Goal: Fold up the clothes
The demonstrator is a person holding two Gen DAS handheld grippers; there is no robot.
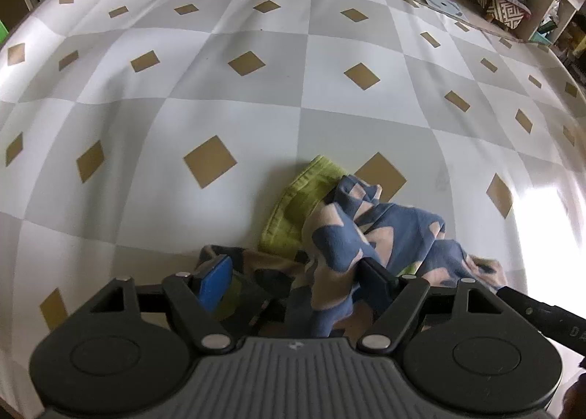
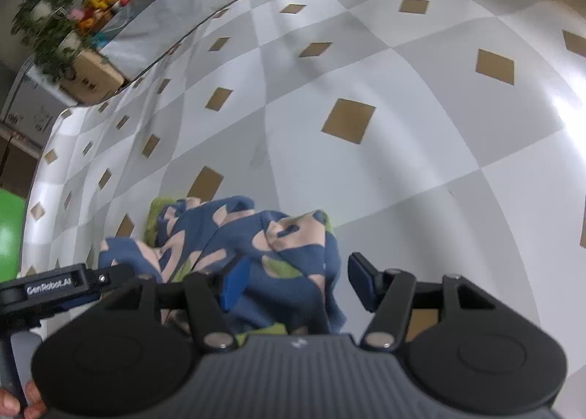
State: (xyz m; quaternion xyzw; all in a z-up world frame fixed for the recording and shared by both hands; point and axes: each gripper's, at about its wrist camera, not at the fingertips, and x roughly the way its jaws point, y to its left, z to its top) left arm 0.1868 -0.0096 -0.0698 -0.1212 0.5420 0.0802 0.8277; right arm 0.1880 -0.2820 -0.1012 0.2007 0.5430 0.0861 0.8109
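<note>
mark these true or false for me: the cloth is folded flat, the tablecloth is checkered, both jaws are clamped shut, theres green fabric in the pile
1. The blue and pink garment is folded flat: false, it lies crumpled in a heap.
2. The tablecloth is checkered grey and white with tan diamonds: true.
3. The jaws of both the left gripper and the right gripper are clamped shut: false, both stand apart, with cloth between them.
4. Green fabric shows beside the garment: true.

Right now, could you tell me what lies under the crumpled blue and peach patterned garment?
A yellow-green cloth sticks out from beneath the blue and peach patterned garment, on the checked tablecloth. How far it extends underneath is covered.
</note>
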